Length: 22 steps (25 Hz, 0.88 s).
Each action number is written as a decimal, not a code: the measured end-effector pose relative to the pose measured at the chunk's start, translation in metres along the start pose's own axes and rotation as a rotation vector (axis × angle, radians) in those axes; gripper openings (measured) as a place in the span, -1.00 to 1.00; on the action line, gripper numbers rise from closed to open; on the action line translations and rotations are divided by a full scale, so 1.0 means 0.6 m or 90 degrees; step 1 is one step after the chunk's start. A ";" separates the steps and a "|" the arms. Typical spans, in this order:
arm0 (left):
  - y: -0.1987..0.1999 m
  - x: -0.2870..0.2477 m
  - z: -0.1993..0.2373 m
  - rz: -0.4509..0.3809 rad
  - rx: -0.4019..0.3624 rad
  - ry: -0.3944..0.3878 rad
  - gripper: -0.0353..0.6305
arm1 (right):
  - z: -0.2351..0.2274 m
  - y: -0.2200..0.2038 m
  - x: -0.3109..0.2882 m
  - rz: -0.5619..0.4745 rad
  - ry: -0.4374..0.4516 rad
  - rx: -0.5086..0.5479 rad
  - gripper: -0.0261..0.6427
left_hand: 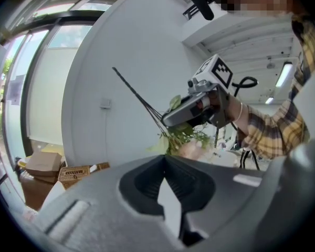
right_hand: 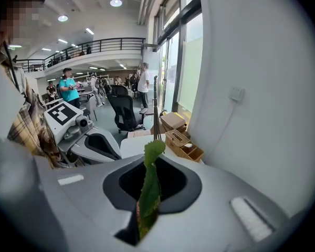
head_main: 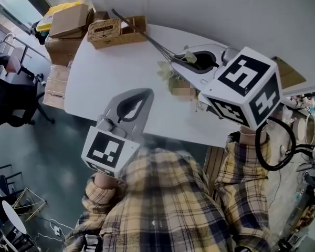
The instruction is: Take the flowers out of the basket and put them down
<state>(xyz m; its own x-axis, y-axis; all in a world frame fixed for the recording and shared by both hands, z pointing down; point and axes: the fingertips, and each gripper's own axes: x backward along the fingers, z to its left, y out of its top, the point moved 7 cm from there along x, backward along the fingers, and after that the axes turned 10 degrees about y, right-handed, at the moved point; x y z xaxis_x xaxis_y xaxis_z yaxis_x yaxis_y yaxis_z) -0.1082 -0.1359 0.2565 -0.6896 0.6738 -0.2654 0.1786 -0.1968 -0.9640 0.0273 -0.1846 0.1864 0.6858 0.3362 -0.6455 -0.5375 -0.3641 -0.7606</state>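
Right gripper (head_main: 174,62): clenched on the flowers (head_main: 165,70). Its own view shows a green leaf (right_hand: 149,188) pinched in the closed jaws, with a dark stem running on past the tips.
Left gripper (head_main: 147,93): jaws together with nothing between them, hanging over the near edge of the table (head_main: 110,83).
Flowers: out of the basket (head_main: 118,30) and held in the air above the table. The long thin stems (head_main: 142,33) point back toward the basket and the leafy end lies close to the right gripper.
Basket: at the far end of the table, beside the cardboard boxes (head_main: 68,22), well apart from both grippers.
Step in hand: by my reading the lift-out is done and the putting down is not.
Risk, slipping: the jaws seem to bite partly on a leaf, not firm stem. A leaf is soft and slick, so a quick swing or tilt could let the bunch slide out or tear the leaf.
Risk, snagging: the stem tips reach out over the basket, so lowering or turning without watching them could hook its rim and drag it.
Risk, rolling off: the bunch hangs near the table's right edge. Letting go there, or from too high, could leave the heavier end over the edge and tip it to the floor.
Risk, crushing: pressing down before opening would bend the thin stems against the tabletop.
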 end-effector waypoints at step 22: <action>-0.129 0.078 0.231 0.060 0.046 0.087 -0.89 | -0.048 -0.122 -0.444 0.023 0.068 -0.339 -0.85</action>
<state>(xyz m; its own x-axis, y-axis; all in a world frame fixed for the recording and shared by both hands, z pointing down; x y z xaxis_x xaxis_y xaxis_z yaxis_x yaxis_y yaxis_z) -0.2513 -0.1878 0.3208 -0.5690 0.7401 -0.3585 0.1831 -0.3110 -0.9326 -0.1023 -0.2727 0.4161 0.7324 0.2362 -0.6386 -0.2571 -0.7725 -0.5806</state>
